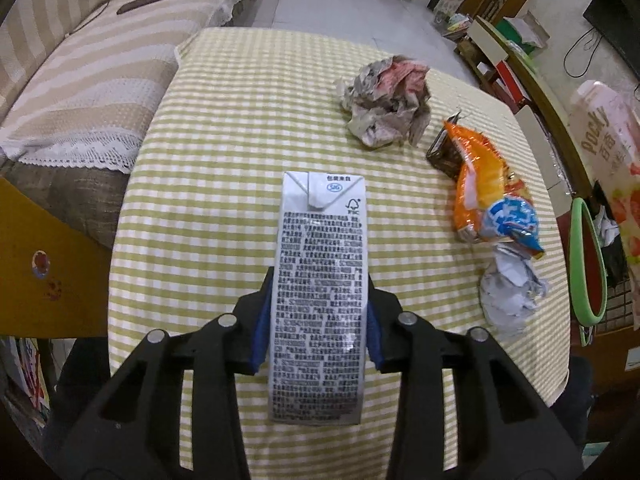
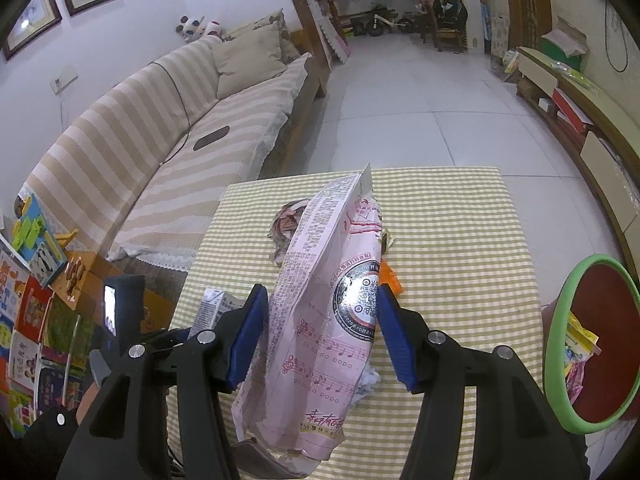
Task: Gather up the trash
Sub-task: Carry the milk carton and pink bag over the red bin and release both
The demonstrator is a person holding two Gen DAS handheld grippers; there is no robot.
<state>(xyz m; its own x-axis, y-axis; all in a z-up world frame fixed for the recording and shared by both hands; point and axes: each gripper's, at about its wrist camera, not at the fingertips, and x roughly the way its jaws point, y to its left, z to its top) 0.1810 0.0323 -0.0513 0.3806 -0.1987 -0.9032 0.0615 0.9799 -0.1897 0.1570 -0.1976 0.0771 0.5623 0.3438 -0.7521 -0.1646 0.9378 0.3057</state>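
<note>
The left tool (image 1: 318, 312) pinches a silver drink carton (image 1: 320, 280) by its narrow sides, blue pads against both edges, the carton lying long-ways over the checked surface (image 1: 224, 120). The grip sits near the carton's middle, so the far end may droop, and the smooth foil could slide between the pads if the tool tilts steeply on its way to the bin. To the right of the carton, loose on the surface, lie a crumpled wad of printed paper (image 1: 386, 100), an orange snack wrapper (image 1: 484, 188) just beside it, and a white paper ball (image 1: 510, 292) touching the wrapper's near end; a careless sweep could knock these light pieces off the edge. Further right, the right tool (image 2: 322, 332) is closed on a pink snack bag (image 2: 332, 312), its pads bearing on the bag's creased sides. The bag is soft and long, so it may fold or slip free, and its hanging end may catch on the rim. The green-rimmed bin (image 2: 560, 312) stands at the far right beside the surface, already holding some wrappers; a release short of the opening would drop the bag to the floor.
</note>
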